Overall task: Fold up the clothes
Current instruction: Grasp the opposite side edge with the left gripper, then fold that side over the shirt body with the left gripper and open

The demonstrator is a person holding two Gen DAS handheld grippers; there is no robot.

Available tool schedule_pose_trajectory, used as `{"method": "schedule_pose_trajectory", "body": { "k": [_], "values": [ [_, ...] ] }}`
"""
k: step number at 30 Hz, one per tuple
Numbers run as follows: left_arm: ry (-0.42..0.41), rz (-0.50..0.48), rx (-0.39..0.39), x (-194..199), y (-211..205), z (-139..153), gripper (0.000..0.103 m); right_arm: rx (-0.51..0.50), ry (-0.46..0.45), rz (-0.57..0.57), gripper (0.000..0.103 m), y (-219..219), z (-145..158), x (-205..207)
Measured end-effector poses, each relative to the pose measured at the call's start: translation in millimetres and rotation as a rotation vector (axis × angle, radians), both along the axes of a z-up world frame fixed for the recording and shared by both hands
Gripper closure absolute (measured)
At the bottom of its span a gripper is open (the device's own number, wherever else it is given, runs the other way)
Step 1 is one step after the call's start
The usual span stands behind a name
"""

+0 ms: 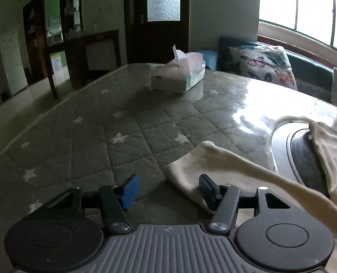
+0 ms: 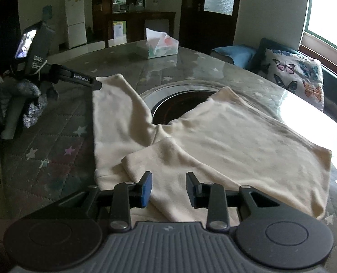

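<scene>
A cream long-sleeved top lies spread on the table's quilted star cover. One sleeve reaches towards the far left; a folded part lies across the near side. My right gripper hovers low over that fold, jaws apart, with cloth lying between them unpinched. My left gripper, held by a gloved hand, is at the far sleeve's end. In the left wrist view the left gripper is open, with the sleeve's end by its right finger and not pinched.
A round dark recess sits in the table's middle, partly under the top. A tissue box stands at the far side. A butterfly cushion on a sofa lies beyond the right edge, below a bright window.
</scene>
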State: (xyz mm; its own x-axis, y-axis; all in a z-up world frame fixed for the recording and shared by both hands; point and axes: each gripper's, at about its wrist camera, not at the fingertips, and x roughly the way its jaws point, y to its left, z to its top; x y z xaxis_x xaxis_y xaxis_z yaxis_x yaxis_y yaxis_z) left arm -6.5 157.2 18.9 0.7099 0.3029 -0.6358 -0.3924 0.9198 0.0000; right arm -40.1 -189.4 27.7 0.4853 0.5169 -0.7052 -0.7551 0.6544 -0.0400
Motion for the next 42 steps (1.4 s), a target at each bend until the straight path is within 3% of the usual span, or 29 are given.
{"method": "schedule_pose_trajectory", "body": {
  "k": [2,5,9,15,25,30,39,40,42],
  "values": [
    [-0.007,-0.004,-0.013,1.3,2.6,0.7,0.052,0.006,-0.006,-0.009,0.071,-4.9,3.1,-0.6],
    [-0.021,-0.033,-0.037,0.9,0.6,3.0,0.085,0.014,-0.014,-0.022,0.071,-11.6,6.9,-0.9],
    [-0.042,-0.078,-0.018,-1.4,-13.8,12.4,0.097,0.028,-0.024,-0.055,0.071,-23.5,10.8,-0.7],
    [-0.141,-0.211,-0.024,-13.3,-59.2,52.3,0.097,0.055,-0.031,-0.136,0.071,-51.3,14.0,1.1],
    [-0.262,-0.617,-0.054,-33.4,-192.8,106.1,0.097,0.11,-0.033,-0.285,0.071,-114.2,12.8,-6.7],
    [-0.269,-0.769,-0.073,-39.3,-249.0,105.6,0.097,0.132,-0.028,-0.337,0.071,-140.0,10.5,-9.8],
    [-0.147,-0.935,-0.079,-43.6,-310.5,74.0,0.093,0.151,-0.009,-0.426,0.071,-170.1,2.9,-10.5],
    [-0.135,-0.946,-0.077,-45.5,-312.9,70.0,0.091,0.153,-0.008,-0.436,0.071,-172.9,2.9,-10.7],
    [-0.126,-0.959,-0.066,-48.4,-314.6,65.7,0.07,0.157,-0.007,-0.452,0.071,-177.9,3.3,-11.1]
  ]
}}
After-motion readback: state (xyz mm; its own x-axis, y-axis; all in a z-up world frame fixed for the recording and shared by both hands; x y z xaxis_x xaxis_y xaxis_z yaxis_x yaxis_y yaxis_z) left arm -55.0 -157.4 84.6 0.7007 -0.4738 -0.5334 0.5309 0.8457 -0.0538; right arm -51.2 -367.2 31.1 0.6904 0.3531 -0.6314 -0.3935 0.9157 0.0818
